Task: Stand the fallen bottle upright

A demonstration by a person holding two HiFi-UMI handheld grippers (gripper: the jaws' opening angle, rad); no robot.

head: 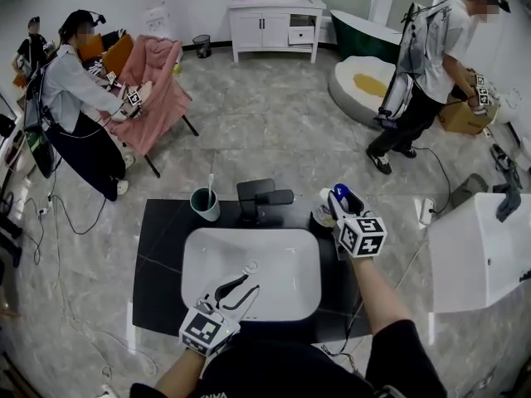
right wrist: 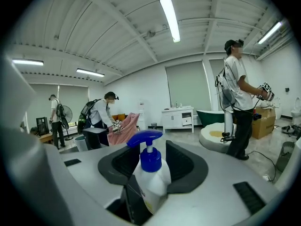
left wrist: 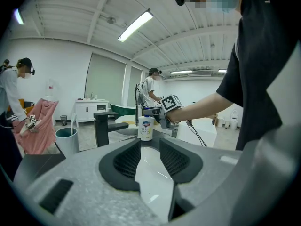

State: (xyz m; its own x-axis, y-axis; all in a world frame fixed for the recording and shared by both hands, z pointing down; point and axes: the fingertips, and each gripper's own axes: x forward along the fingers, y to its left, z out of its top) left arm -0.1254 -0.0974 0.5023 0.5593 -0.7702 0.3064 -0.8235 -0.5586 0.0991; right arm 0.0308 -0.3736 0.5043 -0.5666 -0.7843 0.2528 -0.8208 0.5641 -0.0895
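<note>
bottle (right wrist: 151,173): stood upright on the counter (head: 158,255), just right of the faucet (head: 257,197), pump on top
right gripper (right wrist: 149,158): jaws held apart round the bottle, pads not seen pressing, so it's probably let go
left gripper (left wrist: 149,157): jaws apart, nothing between, parked over the sink (head: 199,255)
risk: bottle could get clipped on pull-back and knocked flat again
cause: barely any slack left either side tbh

floor (head: 274,139): grey marble tiles | walls (head: 191,2): white | white cabinet (head: 274,27) | pink chair (head: 162,98) | ceiling tube lights (right wrist: 170,18)
</note>
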